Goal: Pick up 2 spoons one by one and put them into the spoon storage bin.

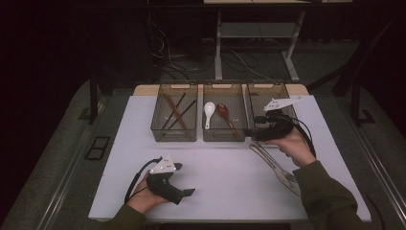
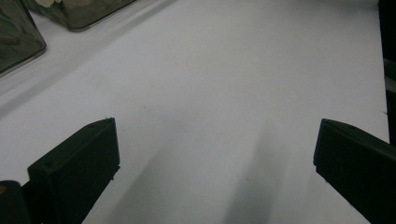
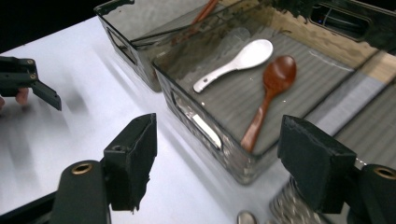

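Three clear bins stand in a row at the back of the white table (image 1: 215,191). The left bin (image 1: 174,135) holds dark and brown chopsticks (image 1: 176,112). In the middle bin (image 1: 224,136) lie a white spoon (image 1: 208,112) (image 3: 236,63) and a brown wooden spoon (image 1: 224,114) (image 3: 271,95). My right gripper (image 1: 250,132) (image 3: 219,154) is open at the front right corner of the middle bin, with nothing between its pads. My left gripper (image 1: 184,179) (image 2: 215,154) rests low at the front left, open over bare table.
The right bin (image 1: 266,93) sits behind my right hand. Long metal utensils (image 1: 273,165) lie on the table under my right forearm, and their ends (image 3: 280,212) show below the right gripper. Cables and desk legs are on the floor beyond the table.
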Available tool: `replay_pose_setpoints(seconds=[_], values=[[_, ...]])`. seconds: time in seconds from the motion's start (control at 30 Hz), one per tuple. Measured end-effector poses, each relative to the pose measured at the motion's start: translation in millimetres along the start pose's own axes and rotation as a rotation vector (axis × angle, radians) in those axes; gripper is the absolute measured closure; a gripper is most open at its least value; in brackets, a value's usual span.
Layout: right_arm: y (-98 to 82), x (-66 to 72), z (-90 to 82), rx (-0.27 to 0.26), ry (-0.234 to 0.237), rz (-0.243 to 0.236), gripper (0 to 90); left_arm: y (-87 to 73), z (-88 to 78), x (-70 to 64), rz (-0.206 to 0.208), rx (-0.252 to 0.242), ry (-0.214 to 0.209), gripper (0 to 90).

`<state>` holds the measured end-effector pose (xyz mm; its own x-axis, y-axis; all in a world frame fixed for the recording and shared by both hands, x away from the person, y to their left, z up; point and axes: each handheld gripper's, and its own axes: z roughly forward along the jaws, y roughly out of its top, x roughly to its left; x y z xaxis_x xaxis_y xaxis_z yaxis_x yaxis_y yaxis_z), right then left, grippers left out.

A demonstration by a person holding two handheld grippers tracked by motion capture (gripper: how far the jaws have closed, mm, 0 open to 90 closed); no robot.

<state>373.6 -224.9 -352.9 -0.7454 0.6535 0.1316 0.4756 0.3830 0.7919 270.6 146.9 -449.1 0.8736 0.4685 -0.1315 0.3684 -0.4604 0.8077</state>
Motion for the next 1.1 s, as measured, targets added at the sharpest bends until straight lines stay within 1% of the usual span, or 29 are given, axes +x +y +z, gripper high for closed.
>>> replay_pose_setpoints(seconds=[0.07, 0.13, 0.17, 0.27, 0.43, 0.6, 0.77, 0.83, 1.03, 1.1], values=[[-7.7, -0.2, -3.0, -0.01, -0.002, 0.008, 28.1, 0.0, 0.1, -0.1, -0.001, 0.0, 0.001, 0.0], [-15.4, 0.1, -5.5, -0.007, -0.005, 0.017, 28.7, 0.0, -0.1, 0.0, 0.001, 0.001, 0.002, 0.0], [-19.1, 0.1, -6.5, -0.008, -0.001, 0.021, 30.3, 0.1, -0.2, 0.0, 0.001, 0.001, 0.003, 0.0], [-29.0, -0.4, -9.5, 0.008, -0.002, 0.026, 30.6, 0.3, -0.6, 0.1, 0.004, 0.002, 0.005, 0.0], [-45.1, -1.5, -20.4, 0.004, -0.016, 0.037, 32.4, 0.5, -0.9, -1.0, 0.006, -0.002, 0.007, 0.0], [-58.7, -3.3, -30.9, 0.007, -0.012, 0.055, 34.6, 0.9, -1.9, -1.1, 0.011, 0.001, 0.011, 0.0], [-70.2, -3.7, -41.1, 0.009, -0.012, 0.062, 41.4, 1.3, -2.1, -1.1, 0.011, 0.002, 0.015, 0.0], [-75.8, -3.3, -44.3, 0.013, -0.016, 0.053, 45.3, 1.3, -1.9, -1.3, 0.01, 0.001, 0.014, 0.0], [-90.8, -1.7, -50.9, 0.058, -0.028, 0.049, 57.8, 1.3, -1.6, -1.6, 0.011, 0.001, 0.012, 0.0], [-95.4, -1.7, -52.0, 0.074, -0.045, 0.049, 61.1, 1.2, -2.0, -1.7, 0.009, -0.002, 0.014, 0.0]])
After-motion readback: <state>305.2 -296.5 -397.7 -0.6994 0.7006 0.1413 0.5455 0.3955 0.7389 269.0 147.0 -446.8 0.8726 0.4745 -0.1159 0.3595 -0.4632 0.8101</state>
